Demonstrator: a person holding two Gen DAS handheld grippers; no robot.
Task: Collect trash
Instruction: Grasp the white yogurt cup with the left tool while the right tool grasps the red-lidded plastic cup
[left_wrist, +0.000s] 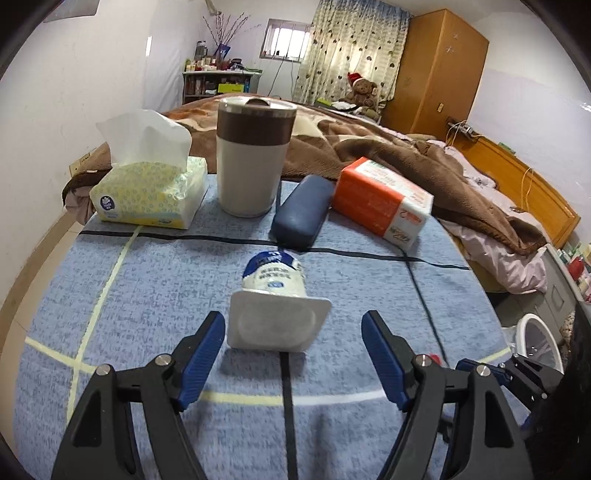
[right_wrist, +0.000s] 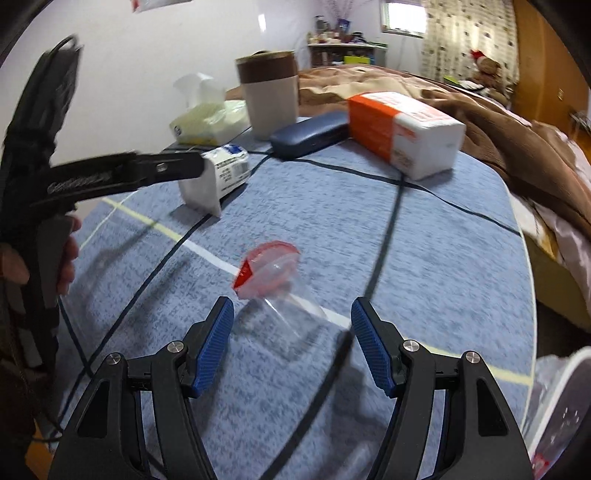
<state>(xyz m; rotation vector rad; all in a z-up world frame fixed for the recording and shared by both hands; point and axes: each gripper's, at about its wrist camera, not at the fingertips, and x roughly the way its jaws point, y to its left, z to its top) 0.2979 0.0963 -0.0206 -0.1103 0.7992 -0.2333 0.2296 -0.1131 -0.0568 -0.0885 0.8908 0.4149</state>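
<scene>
Blue woven cloth with dark and pale grid lines covers the bench. Two pieces of trash lie on it. A white yoghurt cup lies on its side near the middle, mouth turned towards the left tongs. Those tongs stand open; the cup's square rim sits between the blue pads, no pad pressing on it, though the left pad is just beside the rim.

Nearer the bench's front edge lies a clear plastic cup on its side with a red foil lid hanging at its mouth. The right tongs hover over it, open, the cup's base lying in the gap and touched by neither pad. This view is blurred.

Along the far edge, left to right: a yellow tissue pack, a tall cream tumbler with a brown band, a navy glasses case, an orange-and-white box.

A hand grips the left tool's handle in the right view. Beyond the bench, a bed under a brown blanket. A white bin stands by the bench's right side.
</scene>
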